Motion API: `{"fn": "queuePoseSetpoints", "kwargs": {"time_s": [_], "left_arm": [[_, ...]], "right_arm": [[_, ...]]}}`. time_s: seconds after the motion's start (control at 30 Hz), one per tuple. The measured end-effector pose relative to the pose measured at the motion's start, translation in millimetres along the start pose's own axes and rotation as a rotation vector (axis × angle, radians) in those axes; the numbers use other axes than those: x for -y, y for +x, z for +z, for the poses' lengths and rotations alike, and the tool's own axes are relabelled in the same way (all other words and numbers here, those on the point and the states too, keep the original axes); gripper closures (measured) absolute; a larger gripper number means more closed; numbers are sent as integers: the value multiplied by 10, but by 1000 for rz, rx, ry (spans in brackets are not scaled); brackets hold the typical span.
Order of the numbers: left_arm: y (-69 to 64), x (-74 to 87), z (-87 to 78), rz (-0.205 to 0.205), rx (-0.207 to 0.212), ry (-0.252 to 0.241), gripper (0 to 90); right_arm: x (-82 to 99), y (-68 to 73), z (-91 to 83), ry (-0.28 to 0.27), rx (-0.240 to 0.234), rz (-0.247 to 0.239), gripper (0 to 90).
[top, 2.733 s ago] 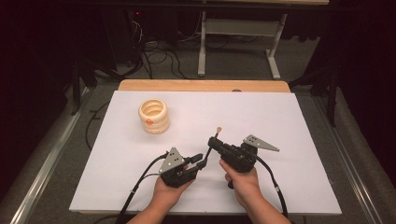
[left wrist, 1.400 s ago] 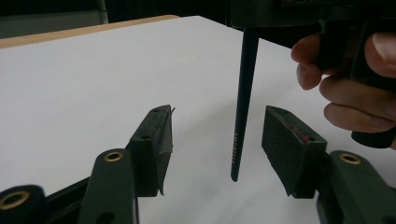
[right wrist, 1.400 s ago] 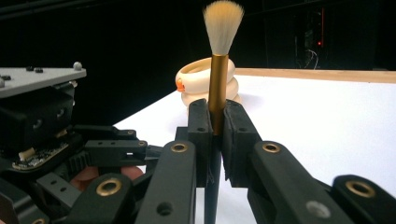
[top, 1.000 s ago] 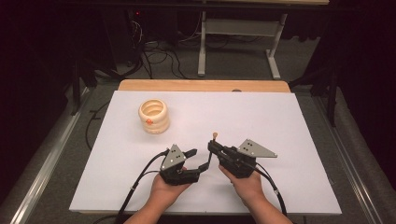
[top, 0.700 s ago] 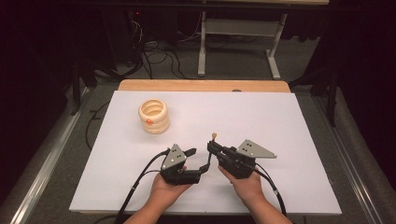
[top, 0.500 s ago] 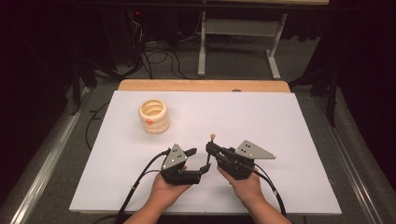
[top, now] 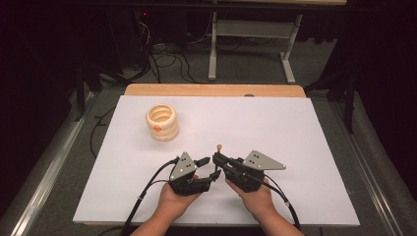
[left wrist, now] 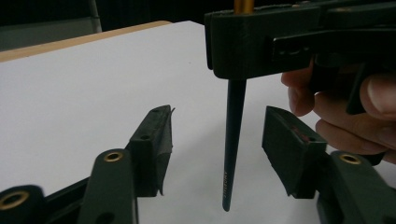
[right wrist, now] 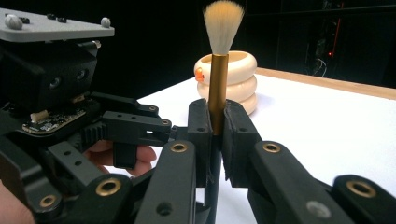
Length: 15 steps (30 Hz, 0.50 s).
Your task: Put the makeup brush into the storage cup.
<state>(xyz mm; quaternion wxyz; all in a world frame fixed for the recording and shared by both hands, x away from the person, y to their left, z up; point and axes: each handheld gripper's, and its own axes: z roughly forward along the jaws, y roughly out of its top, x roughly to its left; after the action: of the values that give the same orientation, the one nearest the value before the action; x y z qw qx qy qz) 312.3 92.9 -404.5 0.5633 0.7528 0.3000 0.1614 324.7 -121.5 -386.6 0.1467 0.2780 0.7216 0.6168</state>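
Brush (left wrist: pixel 232 140) bristles cut off by top edge in left gripper view; its handle base drops past the bottom edge in right gripper view. Orange mark on the ringed cream holder (top: pixel 163 122) too small to read (maybe a sticker).

One brush (right wrist: pixel 217 88), one ringed cream holder (top: pixel 162 122), two grippers: left gripper (top: pixel 205 167), right gripper (top: pixel 218 161), one white table (top: pixel 295 128).

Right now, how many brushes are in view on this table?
1. The brush stands upright, bristles up, clamped in the right gripper, its dark handle tip between the left gripper's open jaws. More could be hidden inside the ringed cup.
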Motion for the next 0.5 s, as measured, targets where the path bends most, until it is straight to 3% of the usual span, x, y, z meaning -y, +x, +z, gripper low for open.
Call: {"fn": "queuePoseSetpoints", "kwargs": {"time_s": [0.5], "left_arm": [[10,-8,-37,4,30,-17,717]], "right_arm": [[23,48,38,11,-11,-18,848]]}}
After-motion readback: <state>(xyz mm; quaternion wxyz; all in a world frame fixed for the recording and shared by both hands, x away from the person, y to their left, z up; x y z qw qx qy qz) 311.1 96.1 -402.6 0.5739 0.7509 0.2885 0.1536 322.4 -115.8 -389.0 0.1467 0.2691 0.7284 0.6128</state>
